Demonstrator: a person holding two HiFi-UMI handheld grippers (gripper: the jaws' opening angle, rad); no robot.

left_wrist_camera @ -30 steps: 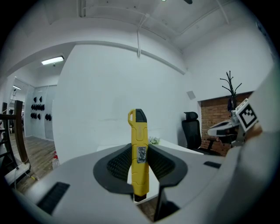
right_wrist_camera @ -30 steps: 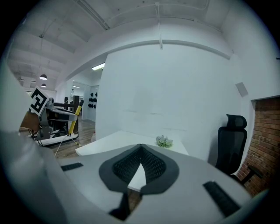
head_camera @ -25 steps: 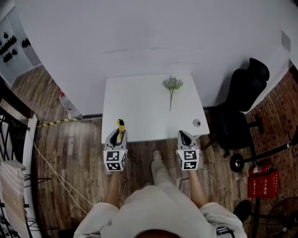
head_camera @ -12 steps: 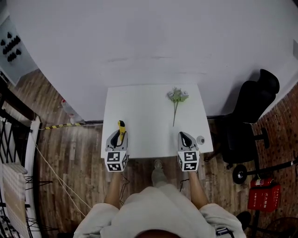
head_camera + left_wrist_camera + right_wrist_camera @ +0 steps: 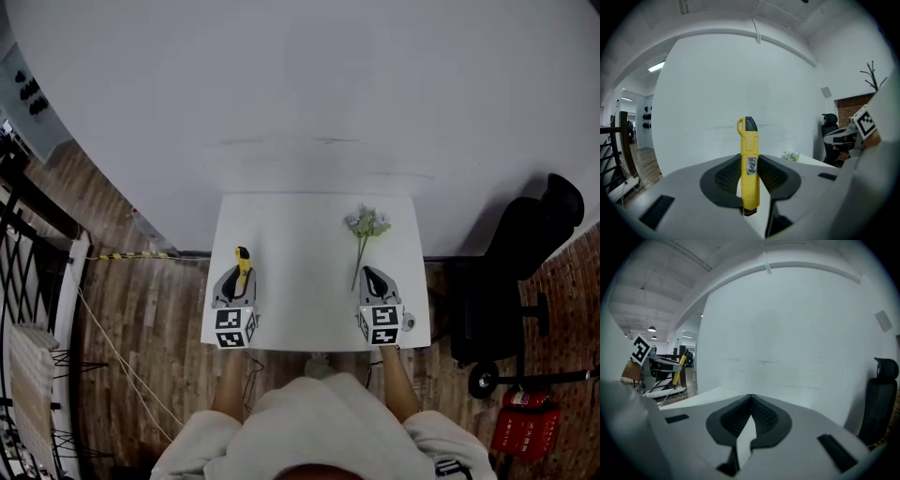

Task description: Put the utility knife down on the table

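Note:
The yellow utility knife (image 5: pixel 244 264) with a black tip stands between the jaws of my left gripper (image 5: pixel 239 274), which is shut on its lower body. In the left gripper view the knife (image 5: pixel 750 164) points up and away, its black end topmost. That gripper hangs over the near left part of the white table (image 5: pixel 300 248). My right gripper (image 5: pixel 372 277) hovers over the near right part of the table, shut with nothing in it; its pads (image 5: pixel 761 416) meet at the tip. From the right gripper view the knife (image 5: pixel 678 369) shows far off at the left.
A sprig of pale artificial flowers (image 5: pixel 366 227) lies on the table just beyond the right gripper. A small round object (image 5: pixel 407 322) sits at the near right corner. A black office chair (image 5: pixel 525 248) stands to the right; a red fire extinguisher (image 5: pixel 525 433) lies on the wooden floor.
The person has stepped up to the table, so both grippers have moved from its near edge to above its near part. The knife stays gripped; the jaws have not changed.

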